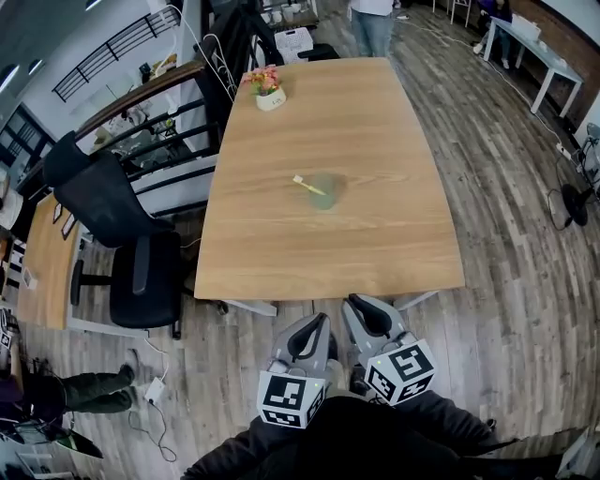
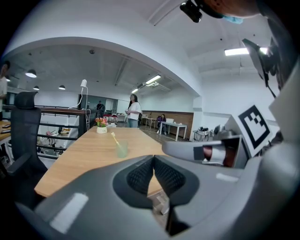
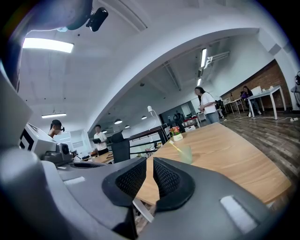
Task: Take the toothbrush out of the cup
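Observation:
A pale green translucent cup (image 1: 326, 192) stands near the middle of the wooden table (image 1: 375, 253). A yellow toothbrush (image 1: 307, 184) leans out of it to the left. In the left gripper view the cup (image 2: 122, 149) and toothbrush (image 2: 114, 137) are far ahead, and likewise the cup (image 3: 186, 153) and toothbrush (image 3: 174, 146) in the right gripper view. My left gripper (image 1: 319, 321) (image 2: 153, 159) hangs before the table's near edge, its pads touching, empty. My right gripper (image 1: 356, 305) (image 3: 150, 162) is beside it, its pads a narrow slit apart with nothing between them.
A small white pot of flowers (image 1: 269, 94) sits at the table's far left corner. A black office chair (image 1: 131, 248) stands left of the table, with a metal rack (image 1: 173, 150) behind it. A person (image 1: 373, 23) stands beyond the far end. A floor fan (image 1: 572, 202) is at the right.

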